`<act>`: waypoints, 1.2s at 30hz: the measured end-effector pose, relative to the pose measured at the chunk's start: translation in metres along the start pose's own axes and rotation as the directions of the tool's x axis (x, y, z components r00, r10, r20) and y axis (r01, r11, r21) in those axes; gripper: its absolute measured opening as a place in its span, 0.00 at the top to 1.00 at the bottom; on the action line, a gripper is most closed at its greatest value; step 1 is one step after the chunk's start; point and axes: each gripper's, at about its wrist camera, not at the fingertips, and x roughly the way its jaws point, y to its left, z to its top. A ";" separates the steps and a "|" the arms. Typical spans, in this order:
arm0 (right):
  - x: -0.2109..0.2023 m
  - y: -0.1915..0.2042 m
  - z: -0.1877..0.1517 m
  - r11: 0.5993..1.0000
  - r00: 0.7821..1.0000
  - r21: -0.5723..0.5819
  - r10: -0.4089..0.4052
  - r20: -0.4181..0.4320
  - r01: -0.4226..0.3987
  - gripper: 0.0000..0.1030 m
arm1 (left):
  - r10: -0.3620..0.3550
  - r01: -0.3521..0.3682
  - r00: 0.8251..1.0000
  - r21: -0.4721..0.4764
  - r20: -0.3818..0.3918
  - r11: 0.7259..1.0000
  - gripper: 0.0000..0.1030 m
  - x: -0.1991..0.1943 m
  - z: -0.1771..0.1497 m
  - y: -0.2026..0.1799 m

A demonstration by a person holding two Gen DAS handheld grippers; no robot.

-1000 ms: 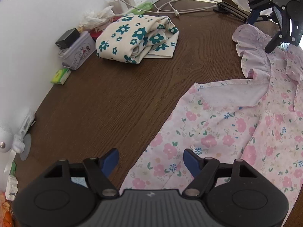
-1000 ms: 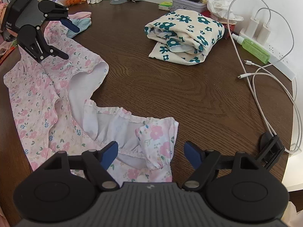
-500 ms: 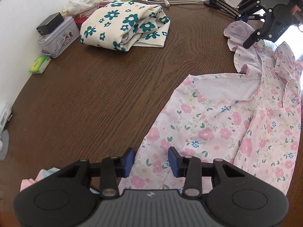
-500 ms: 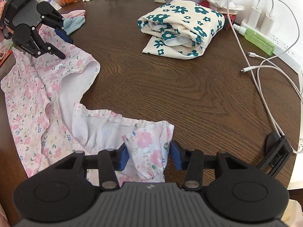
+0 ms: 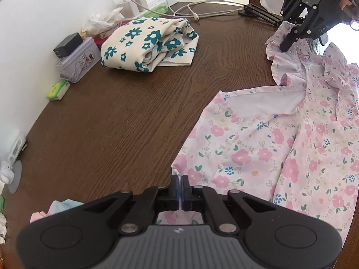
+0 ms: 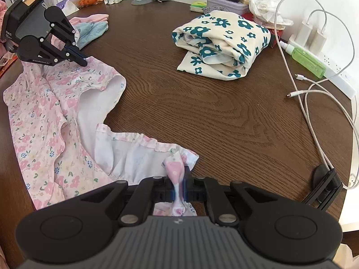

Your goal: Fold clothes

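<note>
Black ribbed left gripper (image 5: 180,187), silver screws, blue-padded jaws, white "DAS" lettering.

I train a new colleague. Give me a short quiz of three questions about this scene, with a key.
1. True or false: the left claw is shut on the pink floral garment.
2. What grips the garment's ruffled sleeve? A) right claw B) nothing
3. Which folded item lies near the chargers?

Key: 1 true. 2 A. 3 the cream cloth with teal flowers.
</note>
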 end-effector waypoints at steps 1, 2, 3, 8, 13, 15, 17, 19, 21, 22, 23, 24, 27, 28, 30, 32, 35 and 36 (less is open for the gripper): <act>-0.002 0.003 0.001 1.000 1.000 -0.010 -0.006 0.005 0.006 0.95 | 0.026 -0.026 0.999 -0.002 0.027 1.000 1.00 -0.004 -0.001 -0.003; -0.004 0.005 0.002 1.000 1.000 -0.017 -0.008 0.007 0.009 0.96 | 0.061 -0.061 0.996 -0.006 0.058 0.998 1.00 -0.010 -0.002 -0.005; -0.007 0.008 0.003 1.000 1.000 -0.026 -0.012 0.008 0.012 0.96 | 0.090 -0.090 0.993 -0.011 0.079 0.996 1.00 -0.016 -0.002 -0.006; -0.034 0.029 0.009 0.995 0.998 -0.081 -0.046 0.052 0.050 0.96 | 0.194 -0.198 0.973 0.012 0.127 0.980 1.00 -0.049 0.000 -0.022; -0.070 0.062 -0.005 0.981 0.989 -0.158 -0.091 0.116 0.109 0.96 | 0.273 -0.289 0.943 0.059 0.191 0.956 1.00 -0.087 -0.012 -0.058; -0.079 0.081 -0.018 0.962 0.981 -0.221 -0.127 0.148 0.158 0.96 | 0.305 -0.329 0.926 0.079 0.221 0.941 1.00 -0.101 -0.020 -0.079; -0.086 0.103 -0.035 0.935 0.970 -0.291 -0.152 0.188 0.203 0.96 | 0.339 -0.375 0.904 0.102 0.261 0.921 1.00 -0.114 -0.032 -0.107; -0.090 0.127 -0.056 0.896 0.958 -0.368 -0.173 0.228 0.249 0.96 | 0.339 -0.386 0.894 0.122 0.293 0.914 1.00 -0.121 -0.046 -0.136; -0.088 0.145 -0.076 0.861 0.950 -0.424 -0.186 0.252 0.281 0.96 | 0.327 -0.381 0.892 0.131 0.311 0.915 1.00 -0.123 -0.061 -0.163; -0.085 0.155 -0.089 0.838 0.944 -0.455 -0.195 0.265 0.301 0.96 | 0.327 -0.383 0.890 0.133 0.316 0.914 1.00 -0.122 -0.068 -0.175; -0.082 0.163 -0.100 0.818 0.939 -0.479 -0.201 0.281 0.318 0.96 | 0.318 -0.374 0.894 0.134 0.316 0.918 1.00 -0.121 -0.076 -0.187; -0.079 0.169 -0.110 0.797 0.934 -0.504 -0.206 0.292 0.333 0.96 | 0.306 -0.356 0.902 0.126 0.306 0.926 1.00 -0.118 -0.082 -0.195; -0.071 0.189 -0.140 0.726 0.920 -0.575 -0.221 0.323 0.376 0.96 | 0.285 -0.319 0.918 0.089 0.275 0.943 1.00 -0.109 -0.101 -0.211; -0.067 0.195 -0.148 0.703 0.918 -0.598 -0.225 0.327 0.386 0.96 | 0.283 -0.313 0.921 0.072 0.269 0.947 1.00 -0.108 -0.104 -0.213; -0.061 0.201 -0.158 0.671 0.913 -0.624 -0.237 0.332 0.401 0.95 | 0.279 -0.299 0.925 0.039 0.259 0.954 1.00 -0.106 -0.110 -0.215; -0.057 0.206 -0.167 0.648 0.913 -0.645 -0.244 0.327 0.404 0.95 | 0.279 -0.292 0.928 0.016 0.247 0.956 1.00 -0.105 -0.113 -0.215; -0.055 0.208 -0.175 0.637 0.909 -0.650 -0.253 0.331 0.414 0.95 | 0.285 -0.289 0.933 -0.018 0.221 0.957 1.00 -0.103 -0.118 -0.211; -0.055 0.208 -0.176 0.635 0.907 -0.649 -0.258 0.334 0.419 0.95 | 0.287 -0.288 0.934 -0.030 0.212 0.957 1.00 -0.103 -0.120 -0.209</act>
